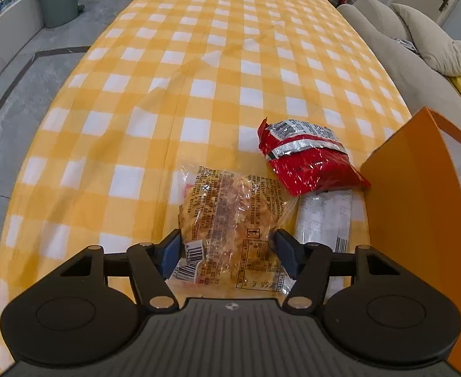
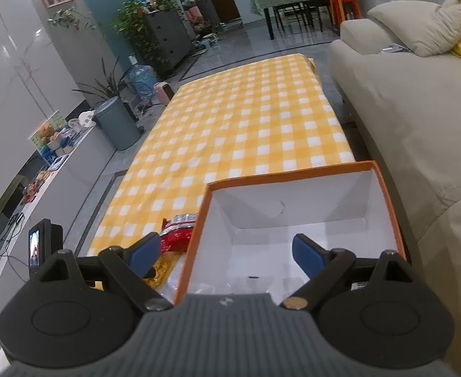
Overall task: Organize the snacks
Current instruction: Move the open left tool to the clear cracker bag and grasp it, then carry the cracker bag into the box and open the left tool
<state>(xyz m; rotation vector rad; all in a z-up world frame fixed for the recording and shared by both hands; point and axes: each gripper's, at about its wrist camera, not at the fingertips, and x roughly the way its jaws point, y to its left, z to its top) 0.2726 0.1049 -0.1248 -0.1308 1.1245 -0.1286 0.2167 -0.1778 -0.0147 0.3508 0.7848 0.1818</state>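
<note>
A clear bag of yellow crisps [image 1: 230, 213] lies on the yellow checked tablecloth [image 1: 199, 62]. My left gripper [image 1: 227, 248] straddles its near half, both blue pads touching the wrapper's sides. A red foil snack bag [image 1: 309, 163] lies just beyond, and a white packet [image 1: 324, 220] rests beside the orange box [image 1: 419, 204] at the right. In the right wrist view, my right gripper [image 2: 227, 251] hangs open over the box's left wall [image 2: 196, 235], with nothing between its fingers. The box's white inside looks nearly bare. The red foil snack bag [image 2: 177, 235] peeks out left of the box.
A beige sofa [image 2: 403, 110] runs along the table's right side, close to the box. A grey bin [image 2: 117, 122] and a low cabinet stand on the floor to the left. A small camera with a lit screen [image 2: 41, 245] sits near my right gripper's left side.
</note>
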